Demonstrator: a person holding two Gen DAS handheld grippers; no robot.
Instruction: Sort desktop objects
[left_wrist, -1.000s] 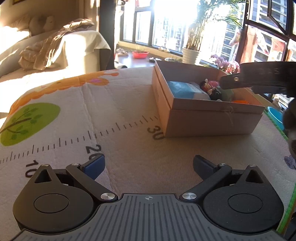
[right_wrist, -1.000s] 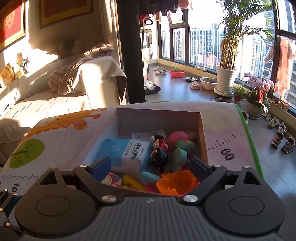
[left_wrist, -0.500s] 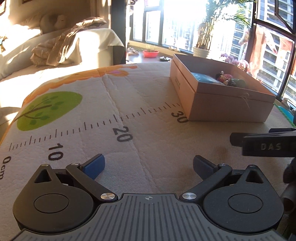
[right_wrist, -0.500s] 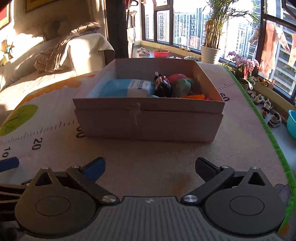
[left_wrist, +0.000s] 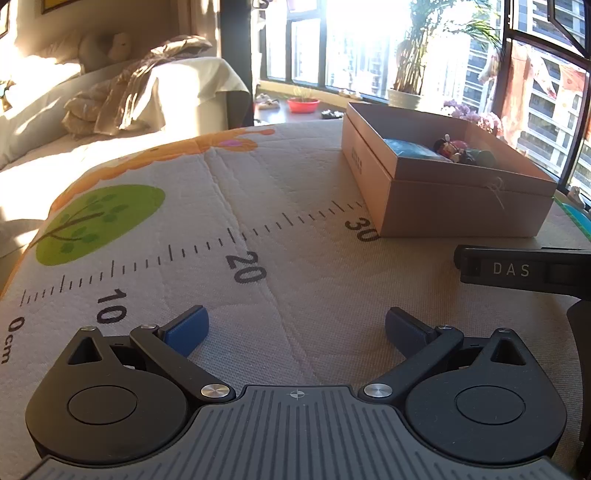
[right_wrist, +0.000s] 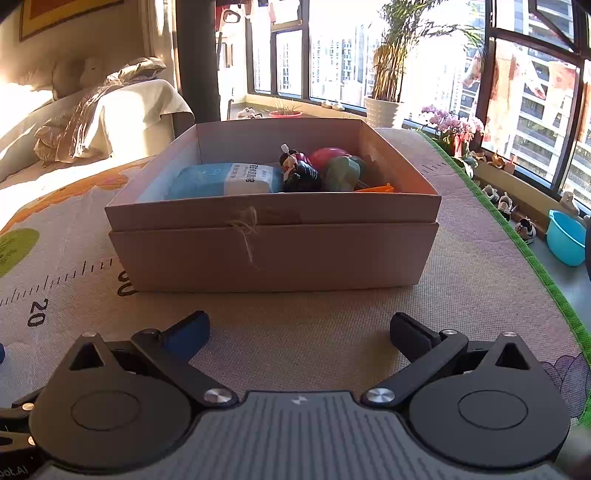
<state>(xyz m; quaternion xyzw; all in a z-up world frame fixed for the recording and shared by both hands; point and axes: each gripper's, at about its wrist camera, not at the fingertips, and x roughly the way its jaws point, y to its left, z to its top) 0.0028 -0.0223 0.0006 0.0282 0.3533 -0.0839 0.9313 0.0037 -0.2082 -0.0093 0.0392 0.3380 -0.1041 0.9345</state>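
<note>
Both the left gripper (left_wrist: 295, 328) and right gripper (right_wrist: 297, 332) hover spread and empty over the printed ruler mat (left_wrist: 303, 295), so reaching carelessly could shove the far tan cardboard box (right_wrist: 273, 254) holding the sorted toys (right_wrist: 325, 173).

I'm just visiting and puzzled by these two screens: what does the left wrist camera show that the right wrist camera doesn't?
Only the left wrist view shows the green tree print, the mat's ruler numbers 0 and 10, and the other tool's black bar marked DAS.

Only the right wrist view shows the turquoise plastic basin, the mat's green edge and the orange piece inside the box.

Both show the open brown cardboard box with its blue packet and dark figurine, and an open, empty claw.
</note>
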